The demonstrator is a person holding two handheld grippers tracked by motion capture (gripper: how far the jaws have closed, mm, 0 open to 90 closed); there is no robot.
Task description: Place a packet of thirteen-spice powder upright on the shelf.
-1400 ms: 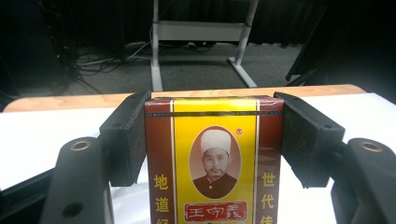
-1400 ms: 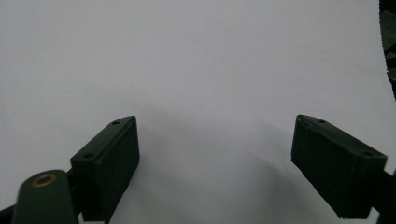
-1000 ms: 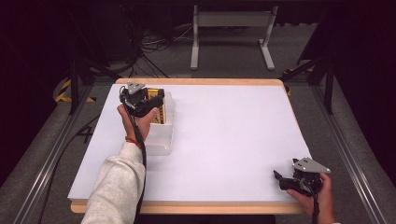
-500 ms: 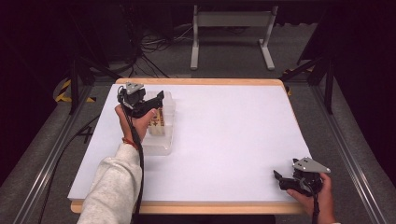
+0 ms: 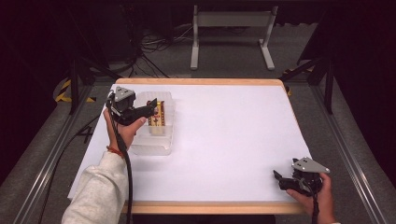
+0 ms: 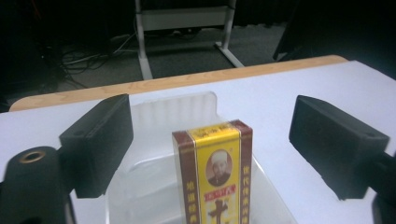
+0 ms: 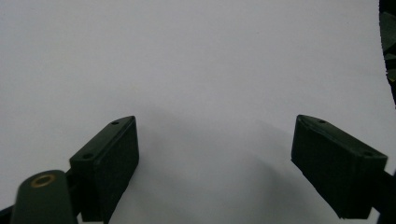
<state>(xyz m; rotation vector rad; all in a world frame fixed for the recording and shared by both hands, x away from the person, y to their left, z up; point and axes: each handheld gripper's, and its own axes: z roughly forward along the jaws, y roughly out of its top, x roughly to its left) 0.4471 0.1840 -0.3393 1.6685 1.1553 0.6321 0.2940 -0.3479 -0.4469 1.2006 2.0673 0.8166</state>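
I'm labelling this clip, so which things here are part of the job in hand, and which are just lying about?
In play, as far as I can judge:
left gripper, open
yellow and brown box, upright
clear plastic container that holds it

Lying about:
right gripper, open over bare table
metal stand on the floor
floor cables

Occluded and cropped regions

Carton (image 6: pixel 213 175): base cut off at lower frame edge, print too small to read; clear tray (image 5: pixel 164 140): left side hidden behind left tool (image 5: pixel 145 112).

Dim room, grey floor (image 5: pixel 224 60). A white metal stand (image 5: pixel 232 32) sits top centre. Black cables (image 5: pixel 154 46) tangle at upper left.
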